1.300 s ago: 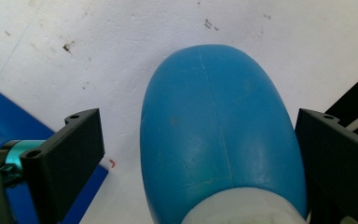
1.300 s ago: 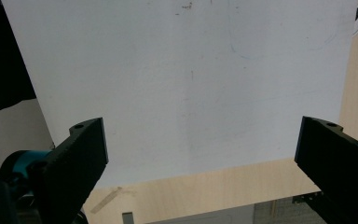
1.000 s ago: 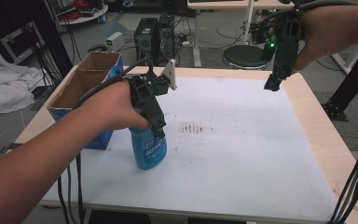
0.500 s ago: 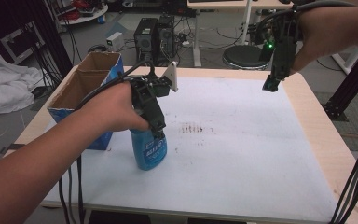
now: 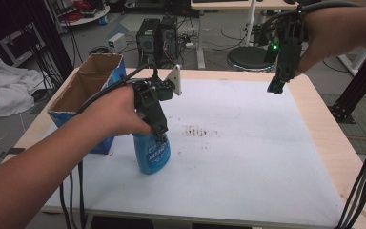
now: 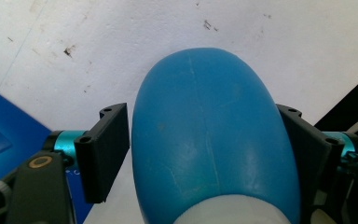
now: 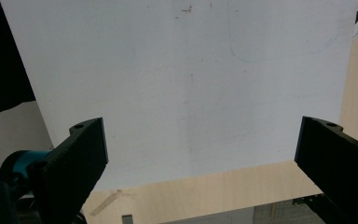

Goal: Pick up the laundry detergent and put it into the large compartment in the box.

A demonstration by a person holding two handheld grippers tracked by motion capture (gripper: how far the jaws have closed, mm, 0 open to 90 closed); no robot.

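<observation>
Left gripper [image 5: 158, 129] jaws clamp a smooth, rounded blue plastic bottle [image 5: 152, 152] upright on the matte white counter [image 5: 248, 157], beside a cardboard box [image 5: 88, 90]. Right gripper [image 5: 276, 87] hangs far right, jaws wide, empty.

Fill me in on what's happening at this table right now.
A person holds a gripper in each hand. The left gripper is closed on the top of a blue bottle standing upright on the white mat, beside an open cardboard box. The right gripper hangs open and empty above the mat's far right corner.
</observation>
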